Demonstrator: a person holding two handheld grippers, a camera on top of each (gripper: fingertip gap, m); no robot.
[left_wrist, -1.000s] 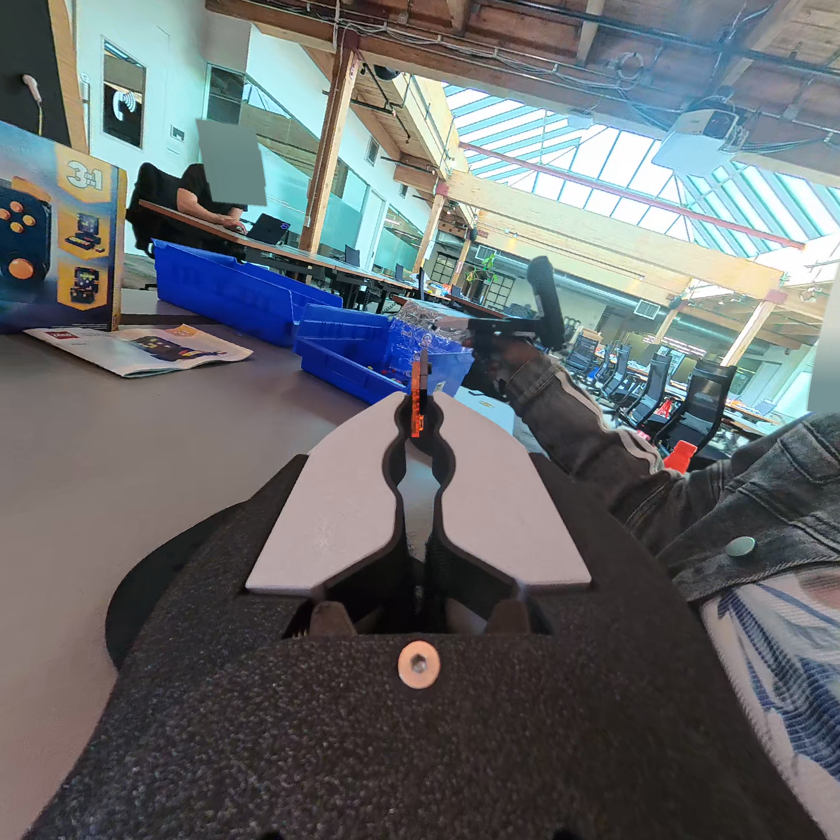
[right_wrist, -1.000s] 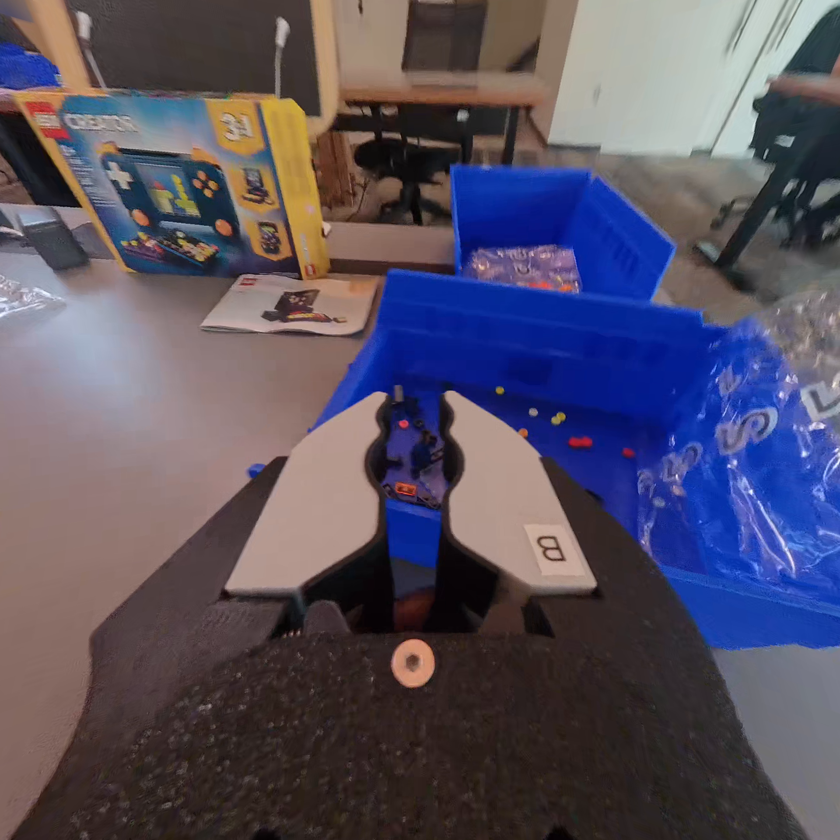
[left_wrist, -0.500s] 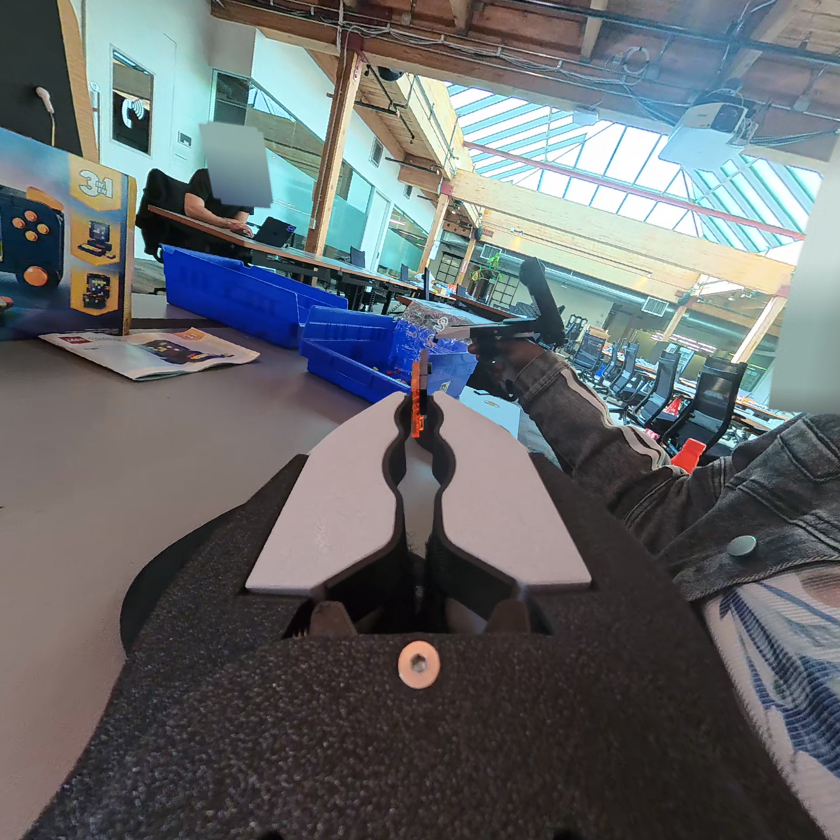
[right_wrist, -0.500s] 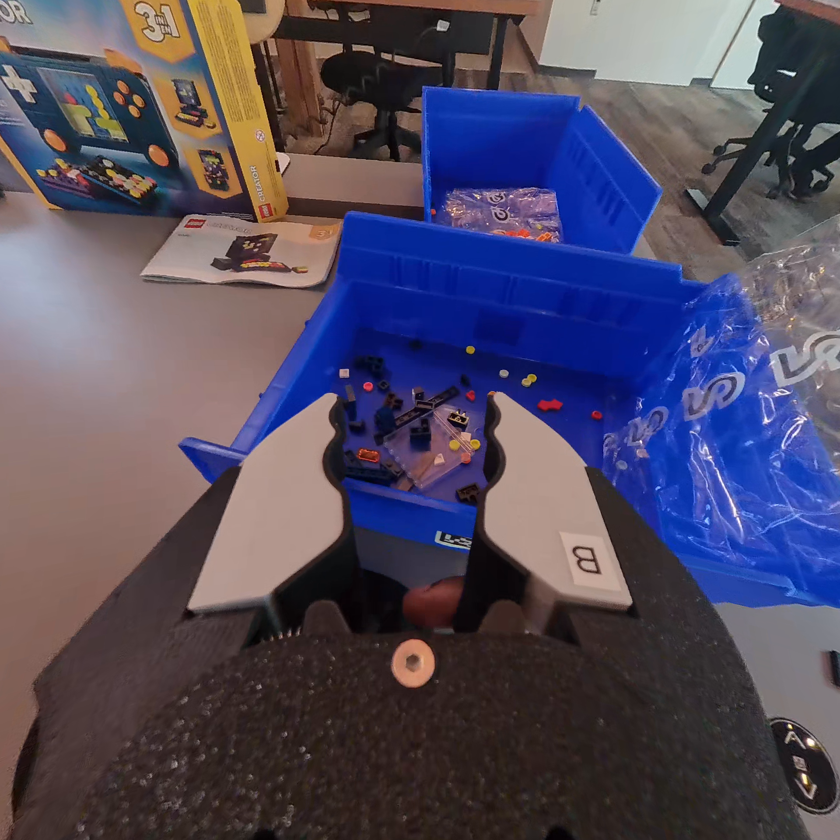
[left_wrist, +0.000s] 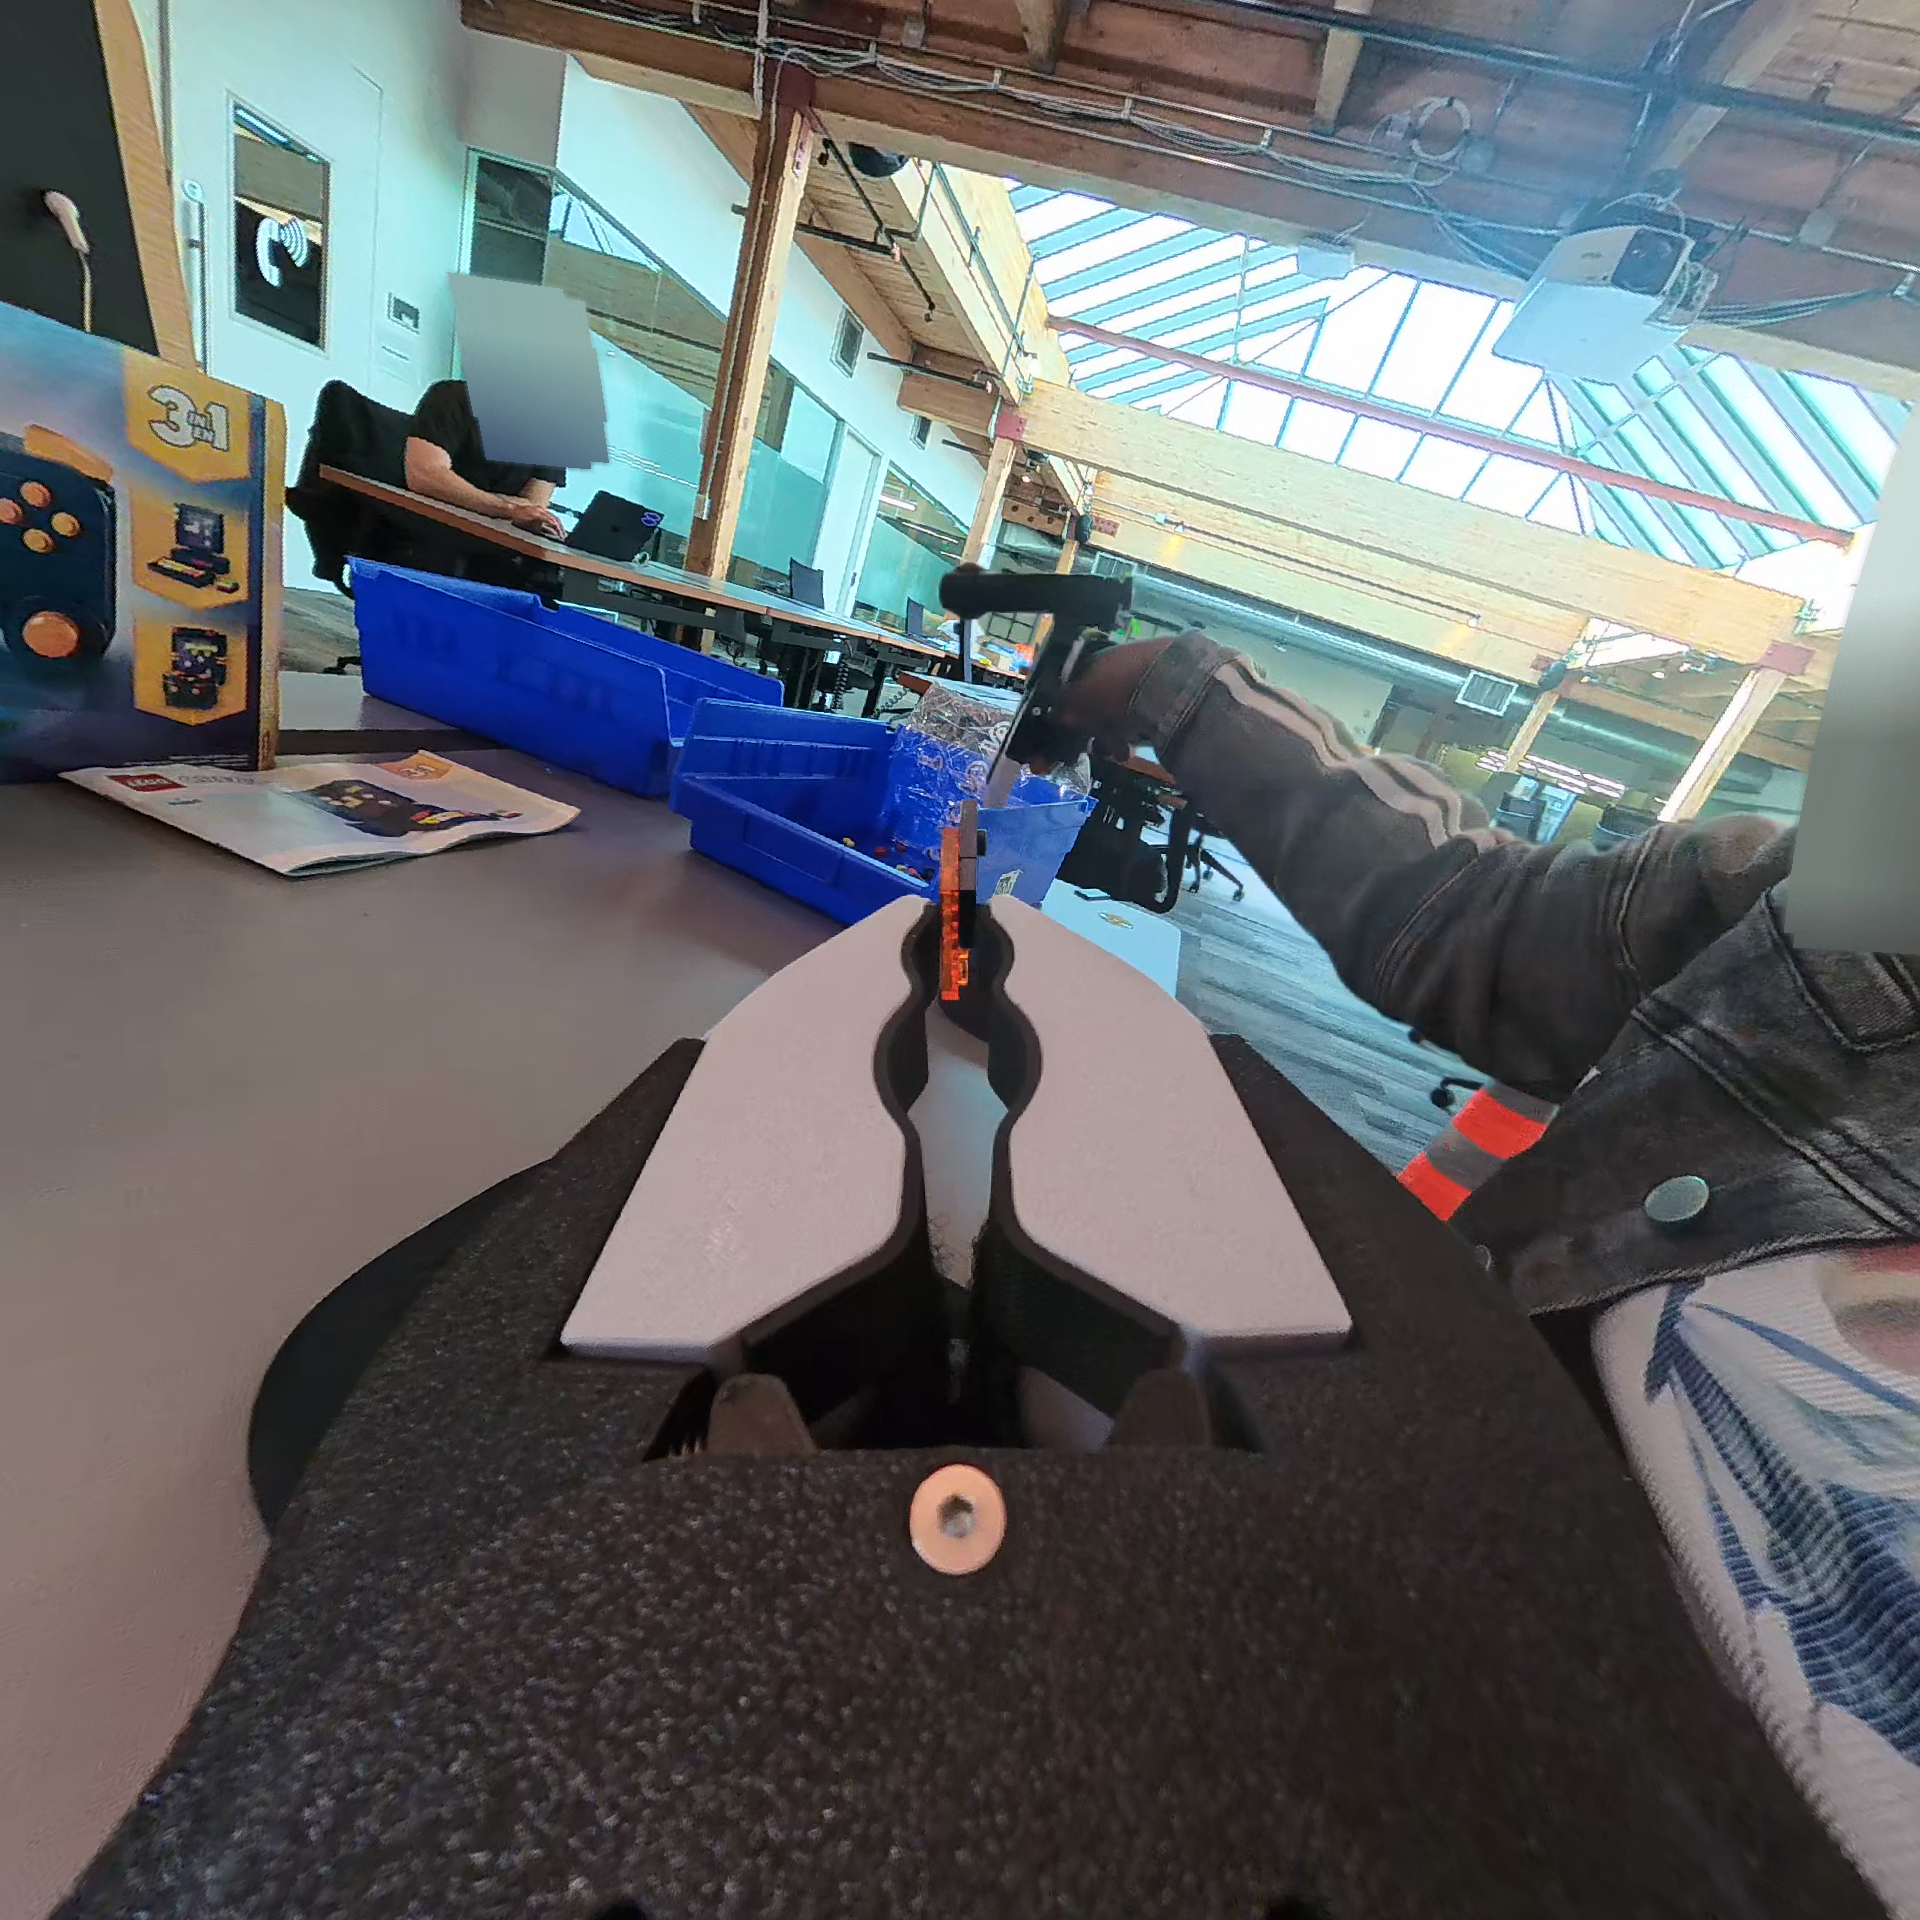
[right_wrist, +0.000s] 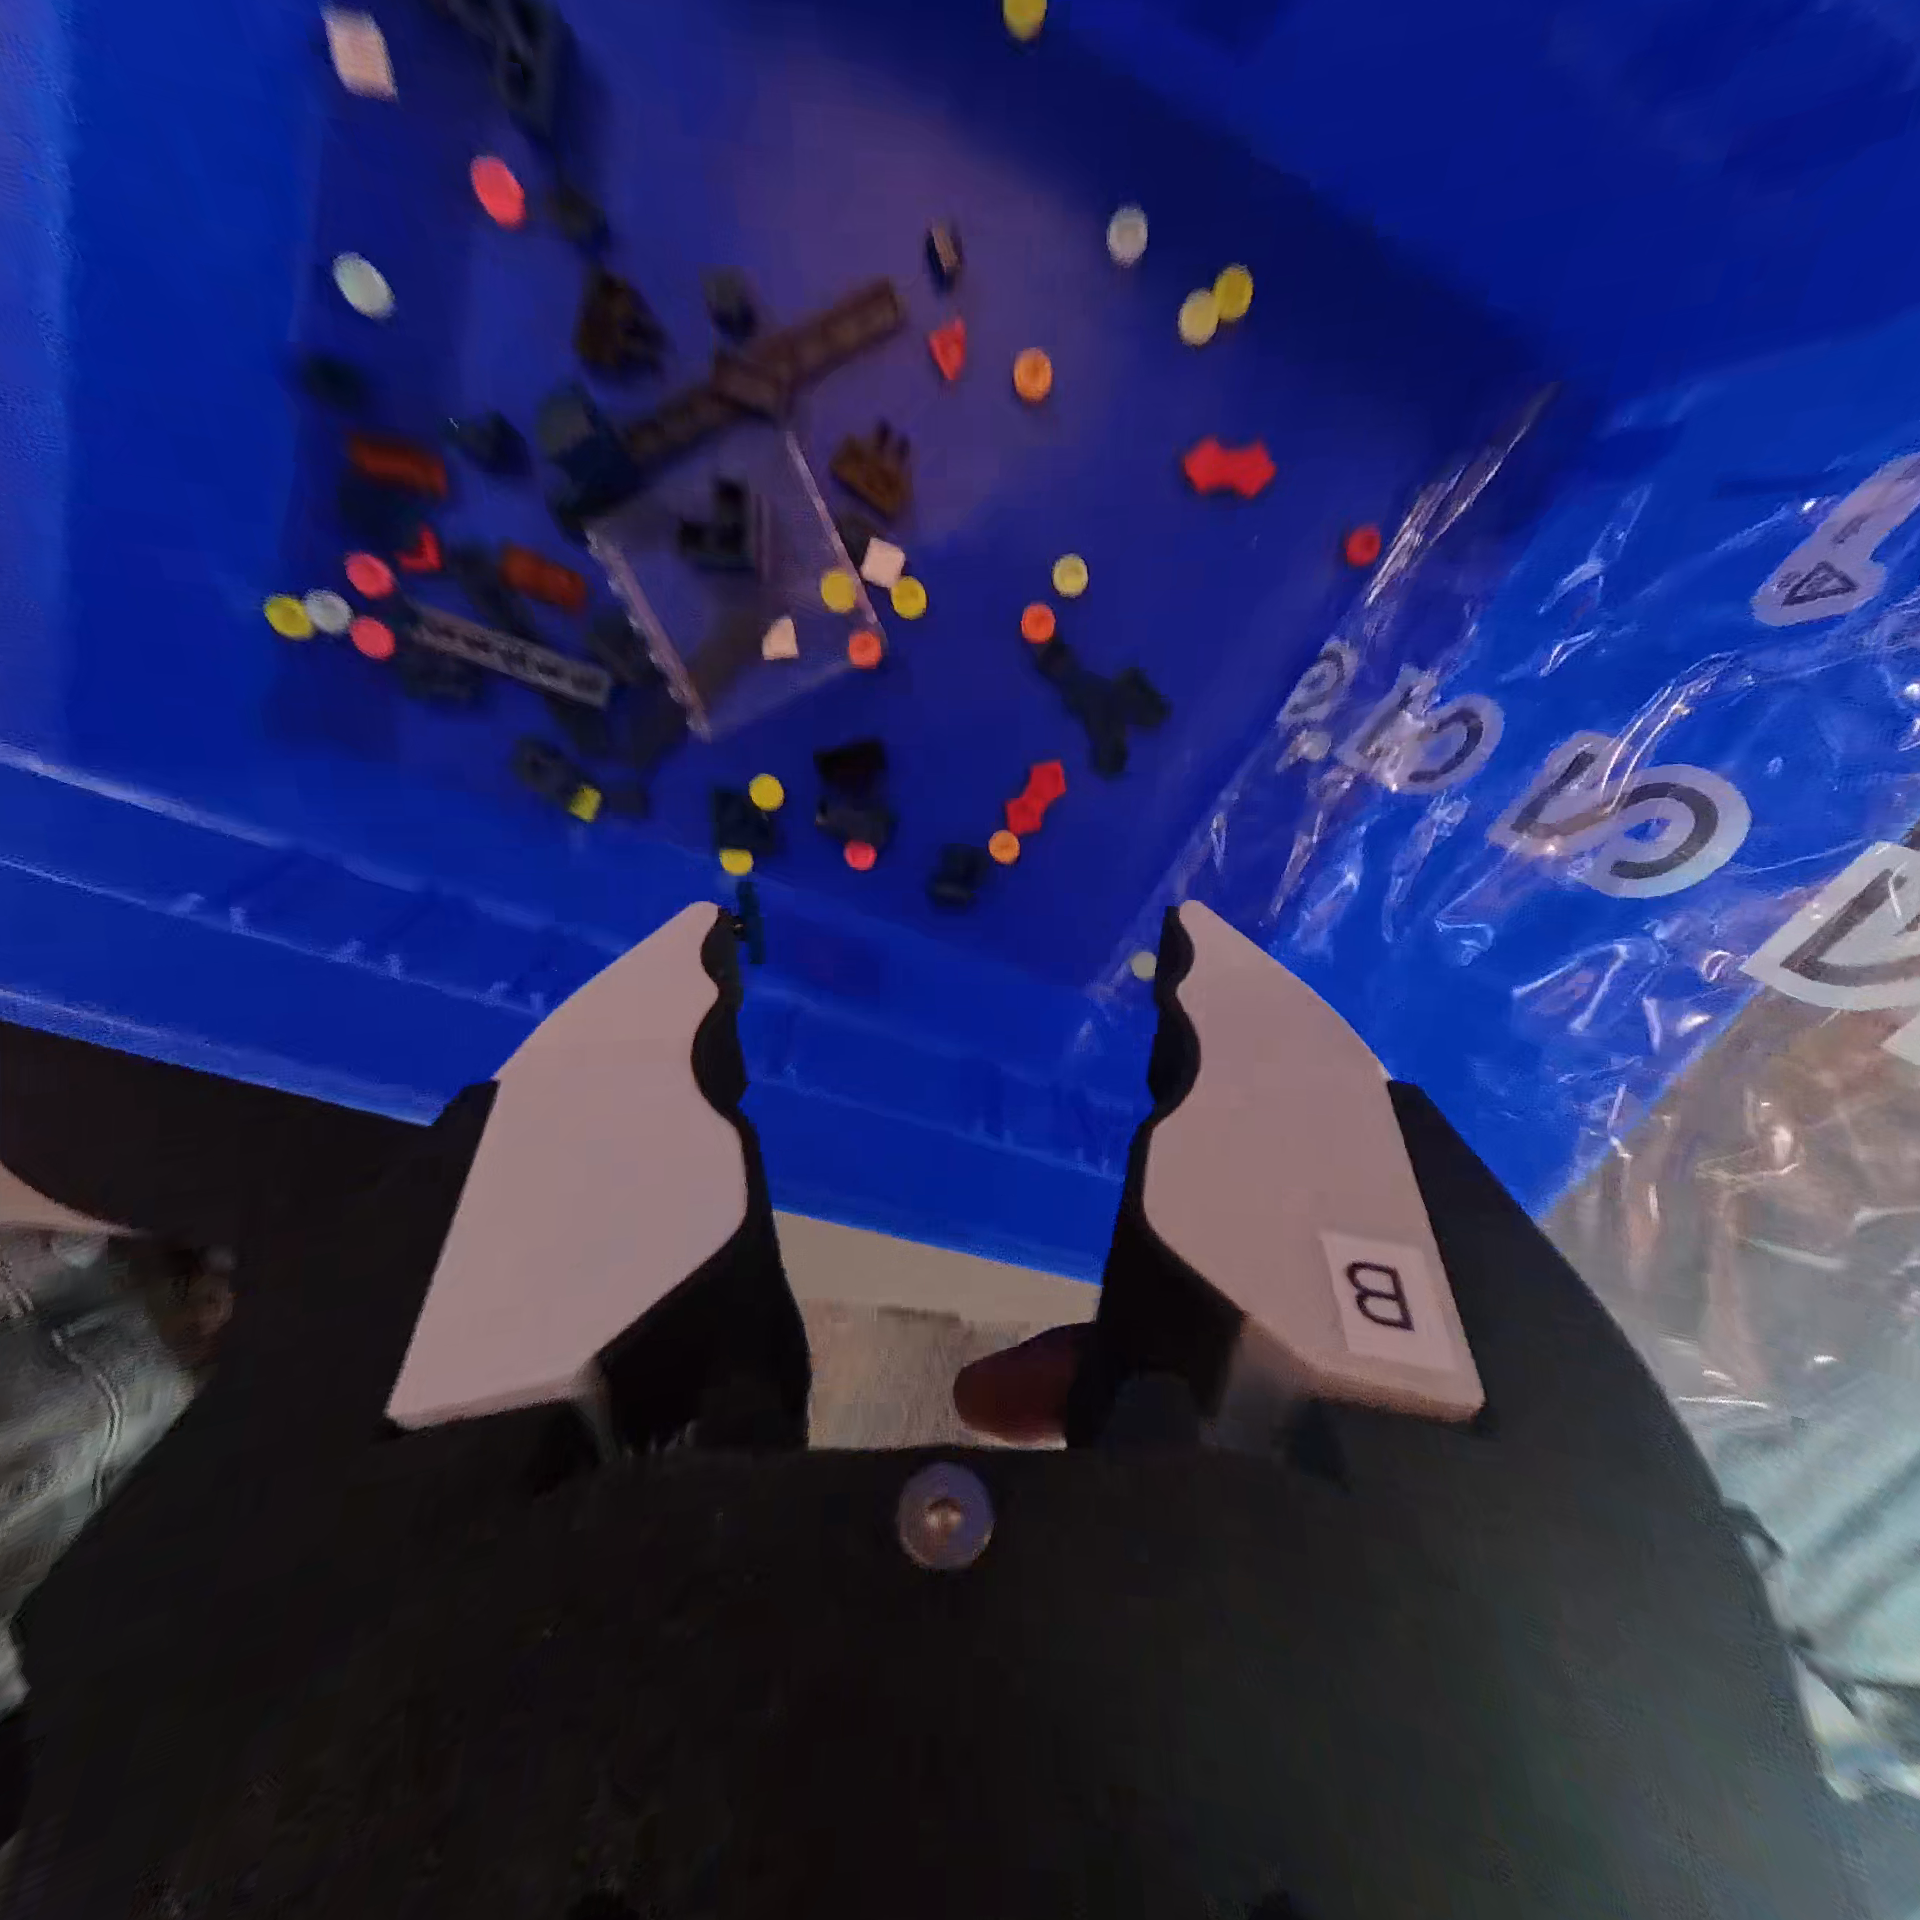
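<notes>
Orange plate piece (left_wrist: 953, 940) with a bit of black and grey stacked on it is pinched upright between my left gripper (left_wrist: 957, 920) tips, jaws closed tight on it, held above the grey table (left_wrist: 312, 1039) on the near side of the blue bin (left_wrist: 790, 831).

My right gripper (right_wrist: 940, 925) is a different story: jaws spread wide, nothing in them, pointing down into that same bin (right_wrist: 1351, 156). Only the right wrist view shows what's inside. Loose small bricks (right_wrist: 727, 540) are scattered over the bin floor, with round studs in yellow, red and orange, dark plates, a couple of red bits, and a clear panel (right_wrist: 748, 582) lying in the middle of the pile. A crinkly clear plastic bag (right_wrist: 1621, 748) with grey printed marks is draped over the bin's right side.

The left view gives the wider picture instead. There my right gripper (left_wrist: 1013, 748) shows from the side over the bin, with my denim sleeve (left_wrist: 1351, 831) behind it. A second blue bin (left_wrist: 540, 665) sits just beyond the first. Left of the bins are an instruction booklet (left_wrist: 322, 810) lying flat and a boxed brick set (left_wrist: 135, 561) standing up. Past the table it's an open office with wooden beams, skylights, a ceiling projector (left_wrist: 1590, 301), and a person (left_wrist: 468, 468) seated at a long desk.

My right finger has a white sticker (right_wrist: 1387, 1294) with one letter.
</notes>
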